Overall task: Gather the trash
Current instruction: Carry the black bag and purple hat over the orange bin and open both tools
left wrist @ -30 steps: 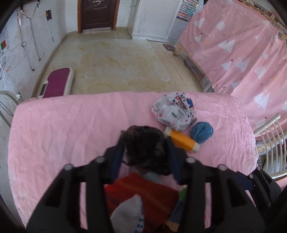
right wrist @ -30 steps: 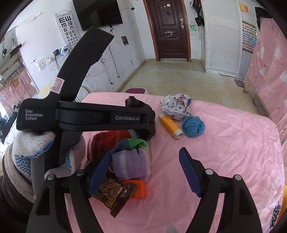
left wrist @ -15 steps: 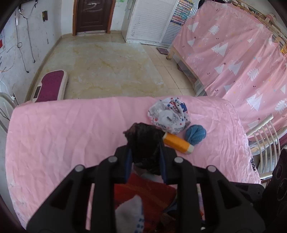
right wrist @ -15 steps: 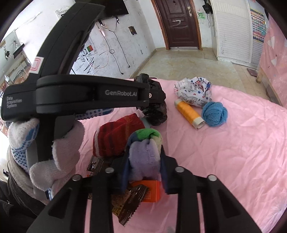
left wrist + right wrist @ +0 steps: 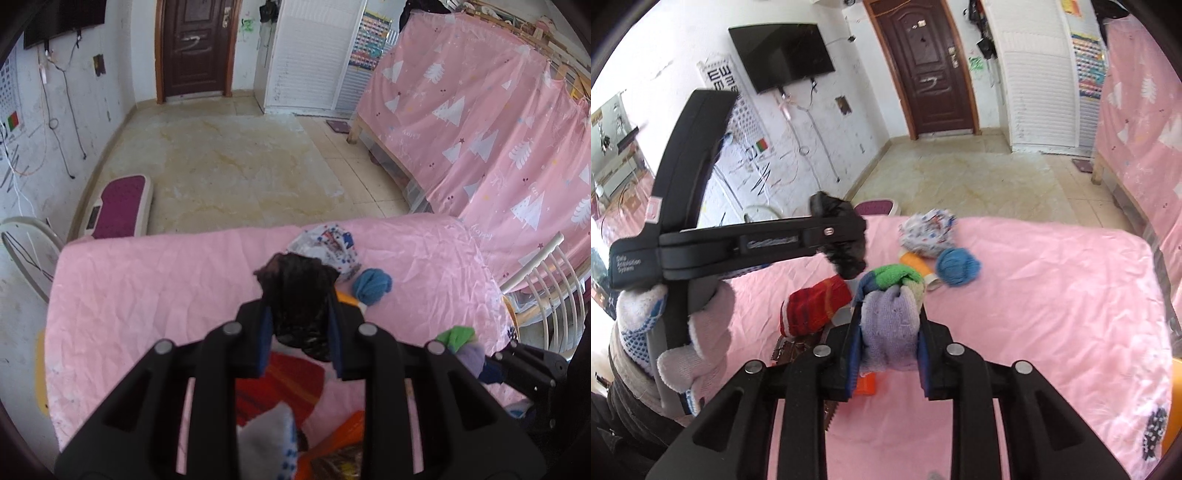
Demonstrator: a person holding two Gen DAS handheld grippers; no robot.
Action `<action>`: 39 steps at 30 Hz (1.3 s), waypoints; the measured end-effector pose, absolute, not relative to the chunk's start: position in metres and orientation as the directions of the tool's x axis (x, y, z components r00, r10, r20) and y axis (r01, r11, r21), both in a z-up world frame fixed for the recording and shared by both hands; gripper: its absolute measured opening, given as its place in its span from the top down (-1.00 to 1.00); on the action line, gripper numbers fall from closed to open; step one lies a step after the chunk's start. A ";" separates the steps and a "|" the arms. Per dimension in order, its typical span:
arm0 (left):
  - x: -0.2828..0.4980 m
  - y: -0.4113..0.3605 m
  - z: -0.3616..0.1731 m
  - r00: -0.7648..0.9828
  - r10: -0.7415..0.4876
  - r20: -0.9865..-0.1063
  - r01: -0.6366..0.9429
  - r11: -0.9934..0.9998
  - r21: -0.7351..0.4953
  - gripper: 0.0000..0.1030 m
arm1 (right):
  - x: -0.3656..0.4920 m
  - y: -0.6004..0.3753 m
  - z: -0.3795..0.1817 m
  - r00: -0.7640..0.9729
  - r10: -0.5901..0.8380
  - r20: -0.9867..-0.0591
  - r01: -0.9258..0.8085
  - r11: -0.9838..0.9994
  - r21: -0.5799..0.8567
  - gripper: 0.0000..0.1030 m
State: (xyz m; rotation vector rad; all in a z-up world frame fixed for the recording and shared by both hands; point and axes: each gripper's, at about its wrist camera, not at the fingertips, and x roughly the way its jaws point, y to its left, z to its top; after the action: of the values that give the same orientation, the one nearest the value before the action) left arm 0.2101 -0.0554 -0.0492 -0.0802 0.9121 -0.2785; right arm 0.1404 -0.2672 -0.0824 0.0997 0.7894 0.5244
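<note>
My left gripper (image 5: 300,338) is shut on a crumpled black plastic bag (image 5: 299,291), lifted above the pink table (image 5: 147,295); the same black bag (image 5: 846,236) shows in the right wrist view beside the left gripper's arm. My right gripper (image 5: 886,349) is shut on a rolled purple and green sock (image 5: 890,325), raised off the table. A red striped sock (image 5: 812,304), a brown snack wrapper (image 5: 792,349) and an orange box (image 5: 866,384) lie beneath. Farther back sit a crumpled printed wrapper (image 5: 927,232), an orange spool (image 5: 918,267) and a blue yarn ball (image 5: 958,266).
A gloved hand (image 5: 646,325) holds the left gripper at the table's left side. A white chair (image 5: 546,295) stands by the right edge. A pink curtain (image 5: 480,122) hangs on the right. A maroon scale (image 5: 122,206) lies on the floor beyond the table.
Both grippers closed, the left on the black bag and the right on the purple and green sock, and both lifted their loads off the table.
</note>
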 end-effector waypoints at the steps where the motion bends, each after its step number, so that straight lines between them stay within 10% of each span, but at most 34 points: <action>1: 0.207 -0.059 -0.045 0.585 -0.271 -0.765 0.209 0.961 -0.180 0.54 | 0.138 -0.272 -0.079 0.594 0.483 -0.644 -0.407 0.870 0.278 0.71; 39: 0.148 -0.292 -0.005 0.565 -0.347 -0.749 0.476 0.878 -0.047 0.54 | 0.056 -0.528 -0.034 0.834 0.284 -0.472 -0.116 0.928 0.354 0.71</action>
State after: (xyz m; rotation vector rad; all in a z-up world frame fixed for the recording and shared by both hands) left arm 0.1481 -0.2920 -0.0053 0.1670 0.8409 -0.4868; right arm 0.0564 -0.5276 -0.0339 0.3212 0.5454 0.2156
